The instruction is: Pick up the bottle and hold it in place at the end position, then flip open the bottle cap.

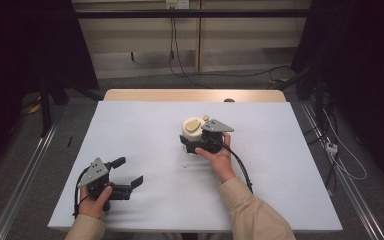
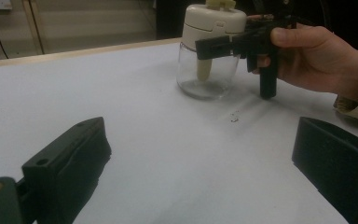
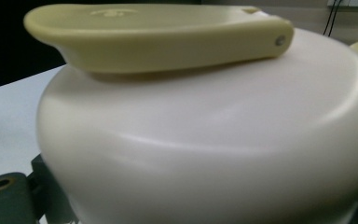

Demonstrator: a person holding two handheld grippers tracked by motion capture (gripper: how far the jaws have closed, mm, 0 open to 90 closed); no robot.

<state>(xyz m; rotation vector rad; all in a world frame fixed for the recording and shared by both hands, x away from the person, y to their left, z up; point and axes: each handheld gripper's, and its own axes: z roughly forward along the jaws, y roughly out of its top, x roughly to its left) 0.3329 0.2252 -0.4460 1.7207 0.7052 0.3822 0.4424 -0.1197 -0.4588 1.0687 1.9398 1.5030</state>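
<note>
Your right gripper (image 1: 196,142) has its 2 jaws around the jar (image 2: 208,51), which stands upright near the middle of the white table (image 1: 145,125), just beyond your right hand (image 1: 219,156). The jaws look closed on it just under the cream lid (image 2: 214,22). Keep that squeeze level and low on the lid's rim, so the glass body does not tip, and stay clear of the yellow lever (image 3: 158,35) on top unless you mean to press it.

Your left gripper (image 1: 122,177) rests near the table's front left corner, well apart from the jar, with its jaws wide and holding nothing.

The left gripper view gives you the jar's side: clear glass (image 2: 205,74) with a pale tube inside. The right gripper view gives you the lid close up, with the lever's hinge pin (image 3: 280,40). The high view gives you the spacing between both grippers.
</note>
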